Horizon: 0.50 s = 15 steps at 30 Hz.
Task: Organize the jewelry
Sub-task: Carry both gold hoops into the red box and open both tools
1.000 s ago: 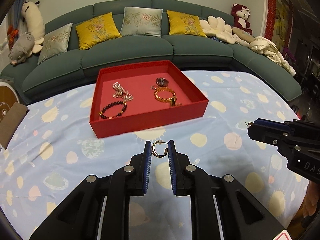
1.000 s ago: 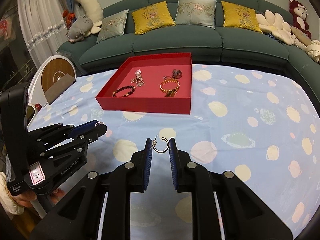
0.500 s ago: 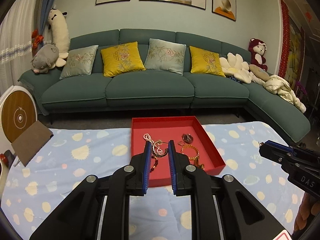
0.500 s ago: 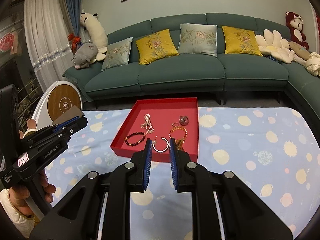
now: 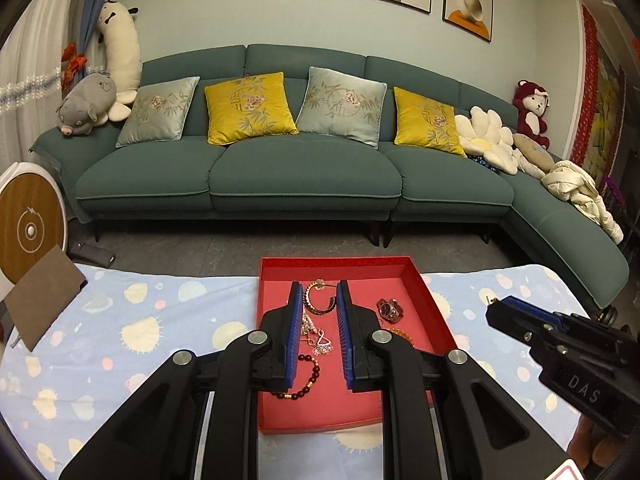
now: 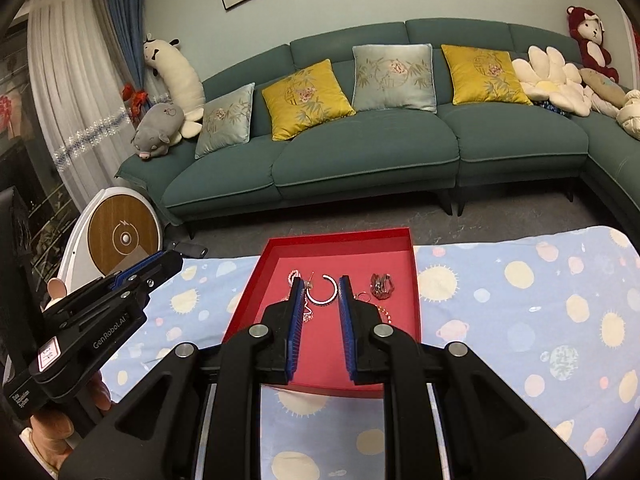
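Note:
My left gripper (image 5: pixel 319 292) is shut on a gold hoop earring (image 5: pixel 318 303) and holds it above the red tray (image 5: pixel 434 304). My right gripper (image 6: pixel 321 286) is shut on a silver hoop earring (image 6: pixel 323 290) and holds it above the same tray (image 6: pixel 414 280). In the tray lie a dark bead bracelet (image 5: pixel 306 380), a pearl chain with a pendant (image 5: pixel 318 340), a dark ring-like piece (image 5: pixel 390 307) and a gold bracelet (image 5: pixel 402 334), partly hidden by my fingers. The right gripper shows at the right of the left wrist view (image 5: pixel 490 312).
The tray sits on a light blue cloth with sun and planet prints (image 5: pixel 140 332). Behind it is a green sofa (image 5: pixel 304 168) with cushions and plush toys. A round wooden-faced device (image 6: pixel 124 236) and a brown card (image 5: pixel 44 292) stand at the left.
Both grippers have lifted their earrings off the cloth and moved forward and up, from in front of the tray to above it.

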Each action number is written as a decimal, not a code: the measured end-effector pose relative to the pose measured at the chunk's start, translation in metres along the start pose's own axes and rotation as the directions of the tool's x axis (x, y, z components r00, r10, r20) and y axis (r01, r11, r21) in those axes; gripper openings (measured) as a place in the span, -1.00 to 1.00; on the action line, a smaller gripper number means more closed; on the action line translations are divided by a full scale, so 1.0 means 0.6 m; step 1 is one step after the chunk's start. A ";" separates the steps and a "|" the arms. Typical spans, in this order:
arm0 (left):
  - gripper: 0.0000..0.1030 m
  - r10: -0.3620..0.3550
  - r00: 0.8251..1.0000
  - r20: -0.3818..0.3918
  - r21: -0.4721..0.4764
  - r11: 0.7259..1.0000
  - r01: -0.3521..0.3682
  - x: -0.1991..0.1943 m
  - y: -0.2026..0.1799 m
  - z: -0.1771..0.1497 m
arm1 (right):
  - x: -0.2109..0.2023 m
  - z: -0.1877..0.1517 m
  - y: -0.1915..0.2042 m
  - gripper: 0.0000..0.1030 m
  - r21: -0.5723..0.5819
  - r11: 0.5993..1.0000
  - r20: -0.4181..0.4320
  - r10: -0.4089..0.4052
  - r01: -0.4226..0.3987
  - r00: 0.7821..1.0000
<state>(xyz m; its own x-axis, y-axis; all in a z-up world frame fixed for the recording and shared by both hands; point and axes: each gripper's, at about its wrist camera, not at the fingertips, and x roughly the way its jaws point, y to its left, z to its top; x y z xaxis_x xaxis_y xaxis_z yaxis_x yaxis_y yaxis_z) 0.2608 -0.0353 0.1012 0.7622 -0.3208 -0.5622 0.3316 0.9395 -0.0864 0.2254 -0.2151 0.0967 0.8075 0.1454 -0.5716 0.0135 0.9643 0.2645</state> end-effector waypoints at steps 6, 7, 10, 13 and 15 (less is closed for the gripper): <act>-0.72 0.030 0.998 -0.059 0.017 0.999 -0.029 0.067 0.000 -0.010 | 0.079 -0.024 0.009 -0.68 -0.065 0.998 -0.095 -0.027 0.021 0.995; -0.72 0.027 0.997 -0.072 0.007 1.000 -0.027 0.078 0.004 -0.013 | 0.091 -0.029 0.007 -0.68 -0.061 0.998 -0.109 -0.027 0.021 0.994; -0.72 0.036 0.993 -0.108 -0.012 0.999 -0.037 0.106 0.013 -0.020 | 0.127 -0.040 0.004 -0.68 -0.052 0.998 -0.147 -0.034 0.026 0.989; -0.72 0.042 0.991 -0.127 -0.019 0.999 -0.044 0.126 0.020 -0.026 | 0.157 -0.050 0.003 -0.68 -0.044 0.999 -0.182 -0.031 0.023 0.983; -0.72 0.049 0.989 -0.140 -0.026 0.998 -0.053 0.135 0.025 -0.031 | 0.172 -0.057 0.007 -0.68 -0.049 0.999 -0.202 -0.029 0.020 0.979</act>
<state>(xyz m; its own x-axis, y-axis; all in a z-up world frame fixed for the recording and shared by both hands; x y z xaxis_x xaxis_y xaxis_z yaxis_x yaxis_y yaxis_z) 0.3173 -0.0452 0.0390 0.6920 -0.2545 -0.6755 0.2765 0.9579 -0.0776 0.2888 -0.1884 0.0123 0.6714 0.1586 -0.7240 0.0004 0.9767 0.2144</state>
